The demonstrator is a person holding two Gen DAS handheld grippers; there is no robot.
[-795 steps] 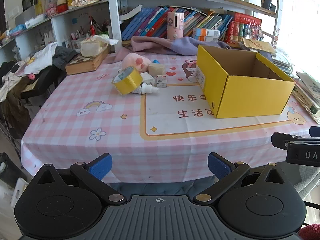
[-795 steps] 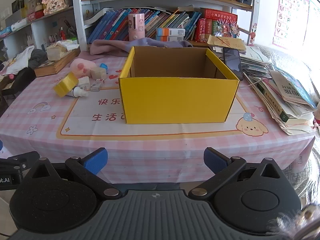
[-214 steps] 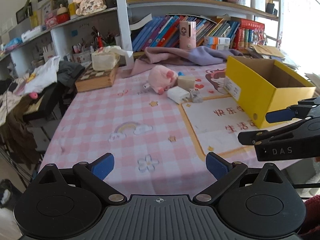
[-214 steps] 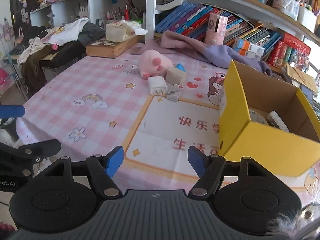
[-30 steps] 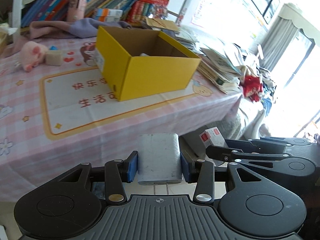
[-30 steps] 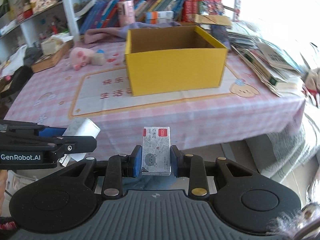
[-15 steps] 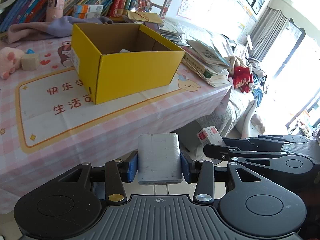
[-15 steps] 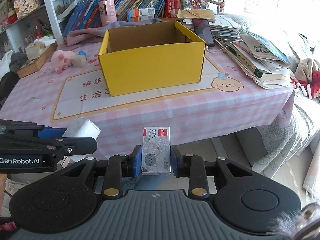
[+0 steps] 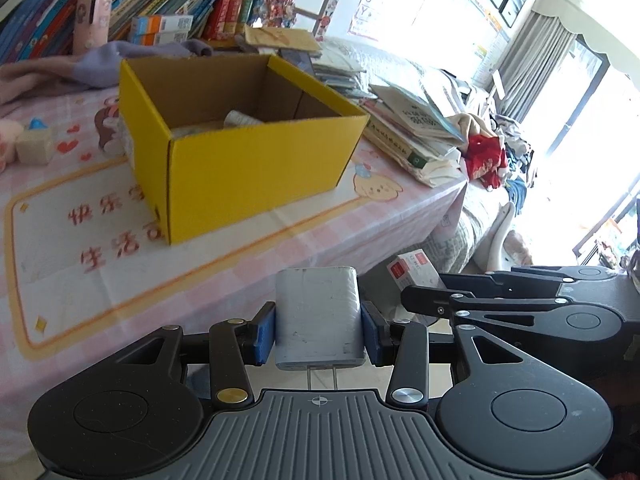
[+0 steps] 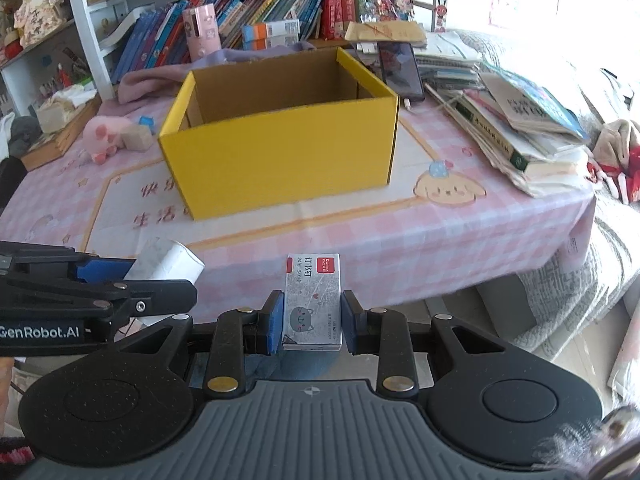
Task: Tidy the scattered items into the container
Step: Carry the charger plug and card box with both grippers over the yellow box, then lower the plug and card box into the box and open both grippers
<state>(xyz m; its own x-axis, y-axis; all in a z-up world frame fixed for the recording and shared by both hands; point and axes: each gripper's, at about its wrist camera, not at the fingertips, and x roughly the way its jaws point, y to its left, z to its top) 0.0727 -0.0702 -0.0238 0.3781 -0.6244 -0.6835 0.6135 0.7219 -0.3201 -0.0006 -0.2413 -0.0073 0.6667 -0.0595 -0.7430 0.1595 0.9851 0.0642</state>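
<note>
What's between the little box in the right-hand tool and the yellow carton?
Only bare pink tablecloth lies between the staple box and the yellow carton, seen in the right wrist view.

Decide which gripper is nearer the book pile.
Right. The right gripper hangs off the table edge toward the book pile; the left gripper is beside it, farther over.
</note>
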